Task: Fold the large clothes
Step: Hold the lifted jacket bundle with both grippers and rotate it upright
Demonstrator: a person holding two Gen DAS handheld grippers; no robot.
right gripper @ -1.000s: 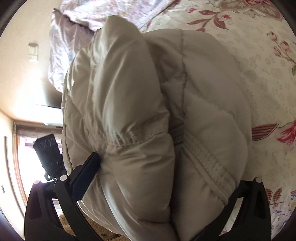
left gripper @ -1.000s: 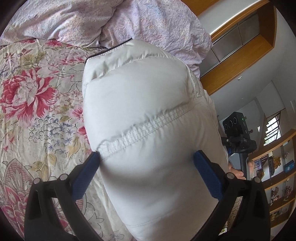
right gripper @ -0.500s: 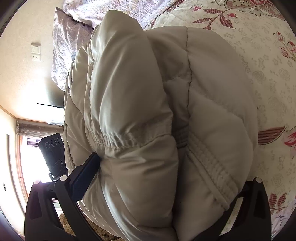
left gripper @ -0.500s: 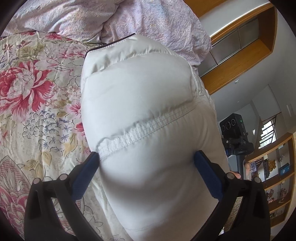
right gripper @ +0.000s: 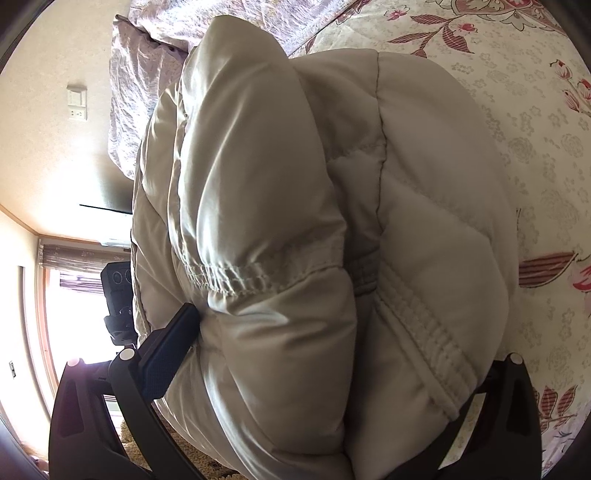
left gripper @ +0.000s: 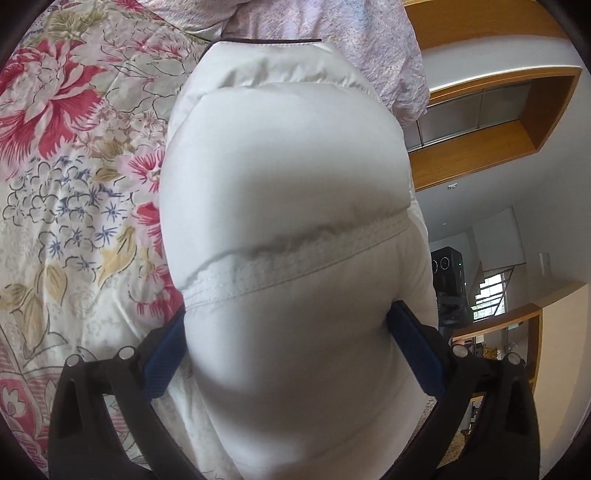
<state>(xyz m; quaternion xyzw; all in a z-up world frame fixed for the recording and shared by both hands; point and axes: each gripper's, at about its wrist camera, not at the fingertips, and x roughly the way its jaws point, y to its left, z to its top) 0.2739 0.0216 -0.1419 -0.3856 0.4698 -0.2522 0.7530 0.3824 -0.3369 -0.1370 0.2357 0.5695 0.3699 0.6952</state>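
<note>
A puffy white quilted jacket (left gripper: 280,166) fills the left wrist view, bunched up over the floral bedspread (left gripper: 66,184). My left gripper (left gripper: 291,350) is clamped on its bulk just below an elastic seam, a blue pad (left gripper: 166,354) pressing in on each side. In the right wrist view the same jacket (right gripper: 258,166) shows as two thick folded layers. My right gripper (right gripper: 332,362) is shut on them; its left pad (right gripper: 173,350) shows and its right finger is hidden behind the fabric.
A crumpled lilac quilt (left gripper: 314,22) lies at the head of the bed beyond the jacket. A black camera on a stand (left gripper: 447,266) is beside the bed, also seen from the right wrist (right gripper: 116,284). Wooden shelving (left gripper: 480,140) lines the wall.
Both grippers keep their hold. The left wrist view has swung round, so the jacket's collar edge now sits higher in the frame. In the right wrist view the bundle looms slightly larger.
</note>
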